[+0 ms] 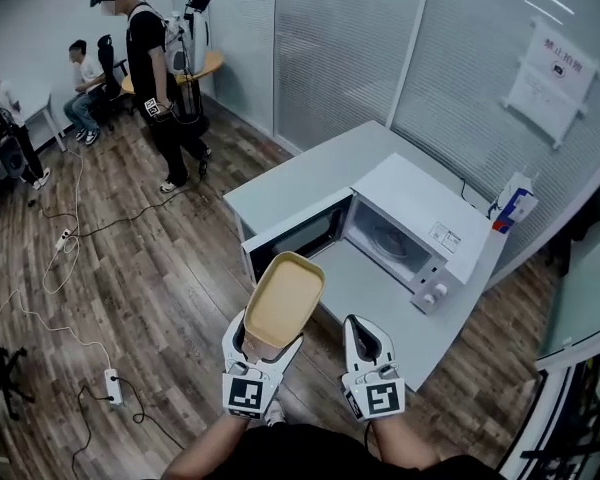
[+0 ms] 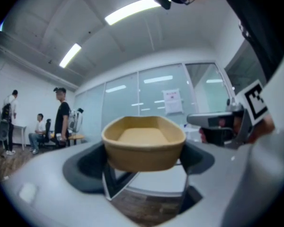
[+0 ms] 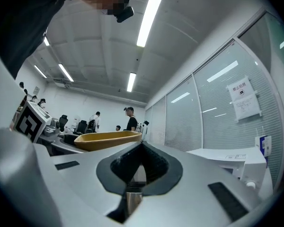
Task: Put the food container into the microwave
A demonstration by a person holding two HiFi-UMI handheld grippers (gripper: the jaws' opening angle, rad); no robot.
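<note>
A tan oval food container [image 1: 283, 299] is held up in the air, with my left gripper [image 1: 263, 348] shut on its near end. In the left gripper view the container [image 2: 144, 142] is empty and sits between the jaws. My right gripper [image 1: 367, 346] hangs beside it, shut with nothing in it; its jaws meet in the right gripper view [image 3: 138, 170], where the container [image 3: 108, 139] shows at the left. The white microwave [image 1: 417, 225] stands on a grey table [image 1: 310, 183] ahead, its door [image 1: 298, 235] swung open to the left and its cavity [image 1: 388, 241] showing a turntable.
A carton [image 1: 515, 206] stands behind the microwave by the glass wall. A person [image 1: 160, 83] stands on the wooden floor at the far left, others sit behind. Cables and a power strip [image 1: 111, 385] lie on the floor to my left.
</note>
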